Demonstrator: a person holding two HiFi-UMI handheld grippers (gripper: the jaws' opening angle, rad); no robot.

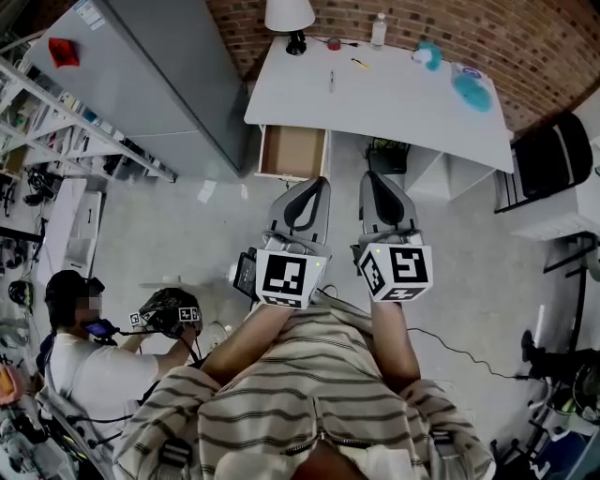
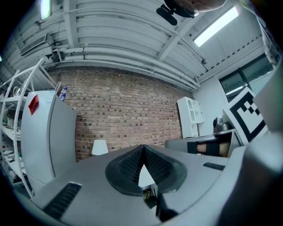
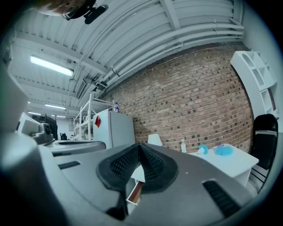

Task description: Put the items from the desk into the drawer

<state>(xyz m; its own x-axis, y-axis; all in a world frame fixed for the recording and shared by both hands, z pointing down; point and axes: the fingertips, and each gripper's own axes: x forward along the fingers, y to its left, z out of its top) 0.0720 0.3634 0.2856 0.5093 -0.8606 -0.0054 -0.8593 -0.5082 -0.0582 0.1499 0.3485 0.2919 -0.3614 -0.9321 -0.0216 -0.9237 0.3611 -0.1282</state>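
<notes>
Both tools hang near the desk (image 1: 394,103), short of its front edge. Left gripper (image 1: 307,192) & right gripper (image 1: 380,187) each have jaws pressed together, nothing in them. Drawer (image 1: 292,152) stands open under the desk's front-left corner. On the desk:
- Teal fluffy thing (image 1: 472,92), right end. Prob. soft & light, so I pinch anywhere.
- Bottle (image 1: 378,30), back edge. Stiff, maybe slippery, so I take it mid-body.
- Pen (image 1: 331,81), left of centre. Thin, so I grip across the barrel.

Lamp (image 1: 289,19) at back-left corner and black chair (image 1: 553,155) off the right end don't block my approach.
</notes>
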